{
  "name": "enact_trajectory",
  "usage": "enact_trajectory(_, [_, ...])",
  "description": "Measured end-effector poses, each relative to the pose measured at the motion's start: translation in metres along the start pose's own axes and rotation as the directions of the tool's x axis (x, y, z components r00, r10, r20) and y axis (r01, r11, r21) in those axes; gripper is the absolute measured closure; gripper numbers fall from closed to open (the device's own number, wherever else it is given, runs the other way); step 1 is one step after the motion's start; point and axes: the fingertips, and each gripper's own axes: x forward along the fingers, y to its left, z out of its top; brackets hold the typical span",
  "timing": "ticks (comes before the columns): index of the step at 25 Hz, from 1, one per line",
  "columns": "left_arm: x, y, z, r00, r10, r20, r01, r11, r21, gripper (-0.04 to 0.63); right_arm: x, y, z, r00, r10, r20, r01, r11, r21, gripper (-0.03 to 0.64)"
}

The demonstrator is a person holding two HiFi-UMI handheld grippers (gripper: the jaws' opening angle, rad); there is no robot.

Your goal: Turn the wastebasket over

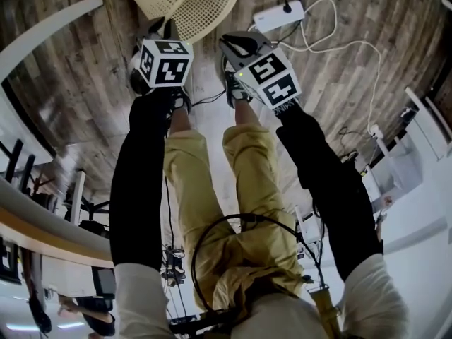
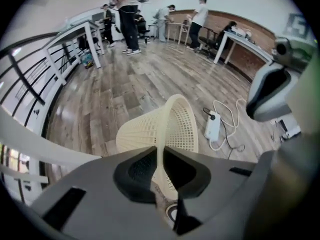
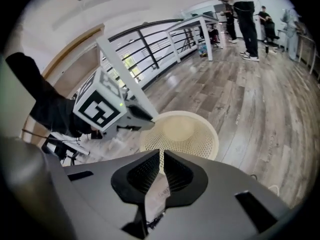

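Note:
A cream lattice wastebasket (image 1: 187, 2) lies tipped on the wooden floor, with its mouth turned toward my feet. My left gripper (image 1: 164, 30) is shut on the basket's rim, which runs as a thin cream edge between its jaws (image 2: 161, 156). The wastebasket (image 2: 172, 126) stretches away from those jaws on its side. My right gripper (image 1: 236, 46) holds the rim a little to the right. In the right gripper view its jaws (image 3: 161, 159) are shut on the near rim, and the open wastebasket (image 3: 182, 131) shows its round bottom. The left gripper's marker cube (image 3: 100, 109) is beside it.
A white power strip (image 1: 279, 14) with looping white cables lies on the floor right of the basket, also the power strip (image 2: 212, 126). A white table and black railing (image 1: 42, 30) run along the left. My shoes and legs are below the grippers. Several people (image 2: 130, 14) stand far off.

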Motion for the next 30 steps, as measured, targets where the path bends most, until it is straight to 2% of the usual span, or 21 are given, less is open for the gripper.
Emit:
enact_trajectory(3, [0.004, -0.029, -0.017, 0.998, -0.04, -0.043, 0.046, 0.988, 0.145, 0.554, -0.004, -0.013, -0.008, 0.999, -0.047, 0.012, 0.045, 0.995, 0.084, 0.592])
enact_trajectory(5, [0.01, -0.047, -0.035, 0.994, -0.062, -0.095, 0.081, 0.972, 0.222, 0.554, -0.005, -0.017, -0.013, 0.999, -0.054, 0.001, 0.054, 0.994, 0.093, 0.592])
enact_trajectory(11, [0.035, -0.078, -0.093, 0.967, -0.045, -0.25, 0.136, 0.922, 0.363, 0.549, -0.004, -0.023, -0.02, 0.998, -0.058, -0.007, 0.058, 0.993, 0.101, 0.592])
enact_trajectory(15, [0.039, -0.082, -0.104, 0.957, -0.048, -0.285, 0.156, 0.916, 0.37, 0.545, -0.006, -0.021, -0.024, 0.999, -0.053, -0.011, 0.054, 0.993, 0.101, 0.592])
enact_trajectory(22, [0.038, -0.085, -0.11, 0.93, -0.135, -0.341, 0.241, 0.926, 0.289, 0.54, -0.009, -0.013, -0.024, 0.999, -0.041, -0.011, 0.042, 0.993, 0.108, 0.592])
enact_trajectory(30, [0.016, -0.078, -0.101, 0.94, -0.131, -0.317, 0.231, 0.925, 0.302, 0.488, -0.02, 0.005, -0.01, 0.999, -0.032, 0.009, 0.031, 0.995, 0.092, 0.592])
